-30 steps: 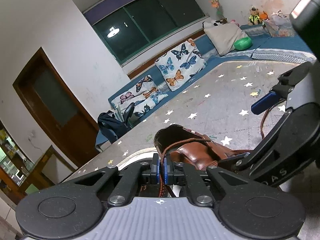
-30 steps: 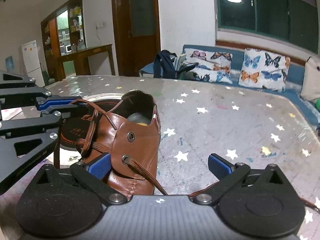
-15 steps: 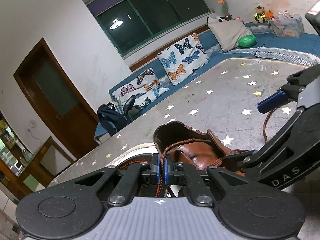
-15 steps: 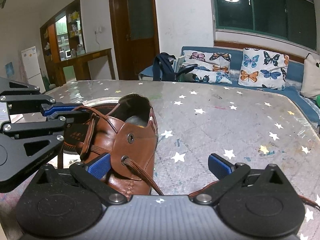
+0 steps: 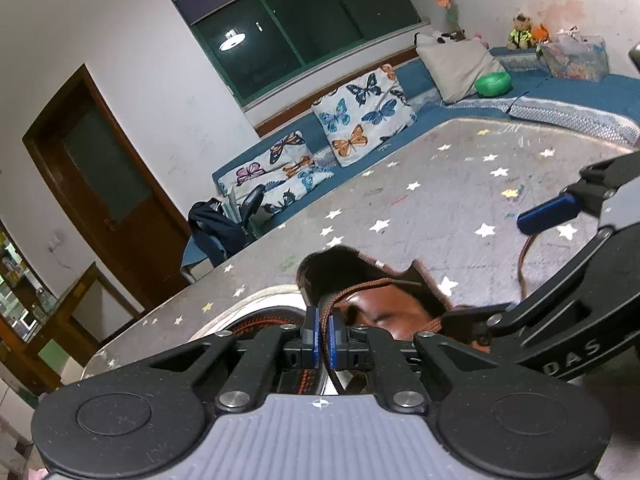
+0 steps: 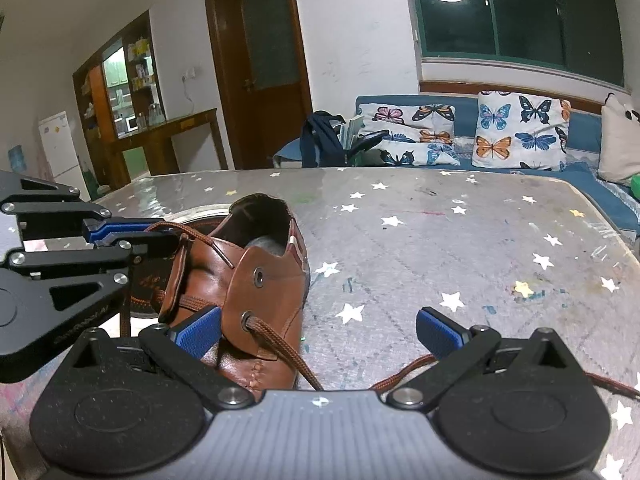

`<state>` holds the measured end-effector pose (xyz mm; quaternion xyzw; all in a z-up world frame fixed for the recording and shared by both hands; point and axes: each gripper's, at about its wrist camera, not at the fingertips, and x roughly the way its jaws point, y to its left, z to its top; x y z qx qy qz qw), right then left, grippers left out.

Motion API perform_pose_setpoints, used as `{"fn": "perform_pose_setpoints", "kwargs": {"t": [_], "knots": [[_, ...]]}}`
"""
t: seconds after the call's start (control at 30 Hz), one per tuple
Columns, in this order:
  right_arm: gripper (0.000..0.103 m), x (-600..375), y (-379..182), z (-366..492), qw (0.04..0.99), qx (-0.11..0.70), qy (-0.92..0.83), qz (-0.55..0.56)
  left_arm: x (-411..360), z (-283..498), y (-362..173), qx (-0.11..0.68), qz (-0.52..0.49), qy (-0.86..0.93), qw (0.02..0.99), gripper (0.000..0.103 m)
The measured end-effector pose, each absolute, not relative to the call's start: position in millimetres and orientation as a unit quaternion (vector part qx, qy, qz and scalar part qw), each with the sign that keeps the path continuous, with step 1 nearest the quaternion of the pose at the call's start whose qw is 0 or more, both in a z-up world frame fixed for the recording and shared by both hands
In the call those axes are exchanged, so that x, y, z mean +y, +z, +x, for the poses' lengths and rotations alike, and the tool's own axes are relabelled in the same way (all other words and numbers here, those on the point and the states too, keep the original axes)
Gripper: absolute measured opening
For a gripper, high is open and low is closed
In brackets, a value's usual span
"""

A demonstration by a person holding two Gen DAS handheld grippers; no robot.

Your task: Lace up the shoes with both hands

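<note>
Big table w/ a star-print cover fills the middle of the room; blue sofa runs along its far edge, w/ butterfly cushions, a dark backpack at the sofa's end, a green ball & a soft-toy bear further round. Wooden door behind that, fridge off by the shelves.

Brown shoe sits near the table's near edge, towards the left corner, opening facing the far edge; inside looks dark, something grey in the heel, can't tell what. Round dark item w/ a pale rim lies just beside the shoe, partly hidden by it.

Left gripper: jaws pinched nearly together on the brown lace, which runs from there up over the shoe's tongue. Right gripper: jaws wide apart, gripping nothing; left pad rests against the shoe's side by the lower eyelet, right pad over bare table. The lace's other end comes out of that eyelet & trails under this gripper, off to the right
</note>
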<state>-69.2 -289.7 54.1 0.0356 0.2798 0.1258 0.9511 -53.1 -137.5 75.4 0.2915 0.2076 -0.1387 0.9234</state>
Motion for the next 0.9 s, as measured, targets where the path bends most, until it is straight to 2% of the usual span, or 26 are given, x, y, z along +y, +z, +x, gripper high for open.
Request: {"fn": "perform_pose_setpoints", "kwargs": {"t": [0.9], "knots": [[0.103, -309, 51, -73, 0.950, 0.281, 0.112, 0.081, -157, -53, 72, 0.200, 0.329, -0.150, 0.911, 0.006]]}}
